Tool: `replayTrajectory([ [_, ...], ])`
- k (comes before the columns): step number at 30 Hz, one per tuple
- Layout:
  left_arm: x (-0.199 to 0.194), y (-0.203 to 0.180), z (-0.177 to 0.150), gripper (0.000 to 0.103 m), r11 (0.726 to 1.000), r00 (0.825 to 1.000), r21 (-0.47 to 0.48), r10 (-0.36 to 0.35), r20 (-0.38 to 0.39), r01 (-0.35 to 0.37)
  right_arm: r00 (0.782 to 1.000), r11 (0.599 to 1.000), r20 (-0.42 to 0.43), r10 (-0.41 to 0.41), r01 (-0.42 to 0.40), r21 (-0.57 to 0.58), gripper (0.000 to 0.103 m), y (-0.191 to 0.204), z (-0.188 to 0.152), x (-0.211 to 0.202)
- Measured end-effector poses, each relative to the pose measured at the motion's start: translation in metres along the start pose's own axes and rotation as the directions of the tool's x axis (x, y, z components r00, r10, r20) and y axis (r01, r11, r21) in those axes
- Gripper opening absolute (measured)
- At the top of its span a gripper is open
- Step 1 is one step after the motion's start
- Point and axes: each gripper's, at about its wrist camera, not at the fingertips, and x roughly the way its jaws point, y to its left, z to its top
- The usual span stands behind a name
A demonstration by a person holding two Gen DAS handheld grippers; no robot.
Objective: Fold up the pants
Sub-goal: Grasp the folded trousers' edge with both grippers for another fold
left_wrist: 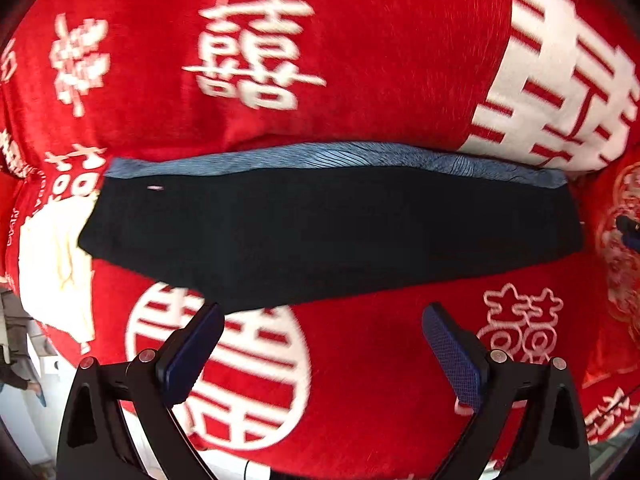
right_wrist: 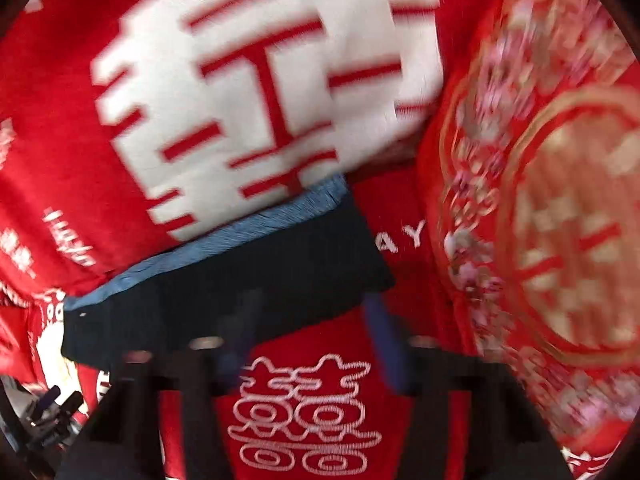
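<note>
Dark pants [left_wrist: 328, 232] lie on red blanket [left_wrist: 360, 80].

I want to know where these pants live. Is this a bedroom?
Probably a bedroom. The dark pants lie on a soft red blanket with white wedding characters, beside a red embroidered pillow.
</note>
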Motion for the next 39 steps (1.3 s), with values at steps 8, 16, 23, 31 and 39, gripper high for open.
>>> replayTrajectory([
  [8, 0.074, -0.071, 0.044, 0.1, 0.997, 0.999, 0.069, 0.031, 0.043, -0.034, 1.0, 0.992, -0.005, 0.014, -0.014, -0.127, 0.036, 0.005, 0.022, 0.077],
  [16, 0.139, -0.088, 0.065, 0.1, 0.998, 0.998, 0.034, 0.05, 0.028, -0.051, 0.998, 0.988, 0.061, 0.013, -0.004, -0.154, 0.035, 0.019, 0.051, 0.137],
  [23, 0.143, -0.09, 0.079, 0.1, 1.0, 0.999, 0.015, 0.016, 0.03, -0.016, 0.998, 0.993, 0.061, -0.017, 0.024, -0.112, 0.036, 0.03, 0.071, 0.138],
  [31, 0.125, -0.082, 0.067, 0.1, 0.997, 0.998, 0.06, 0.05, 0.04, -0.052, 0.999, 0.982, 0.022, 0.027, -0.022, -0.185, 0.064, 0.028, 0.001, 0.102],
  [39, 0.138, -0.082, 0.065, 0.103, 1.0, 0.999, 0.015, 0.01, 0.03, -0.01, 1.0, 0.969, 0.029, 0.004, 0.003, -0.249, 0.084, 0.038, -0.015, 0.113],
])
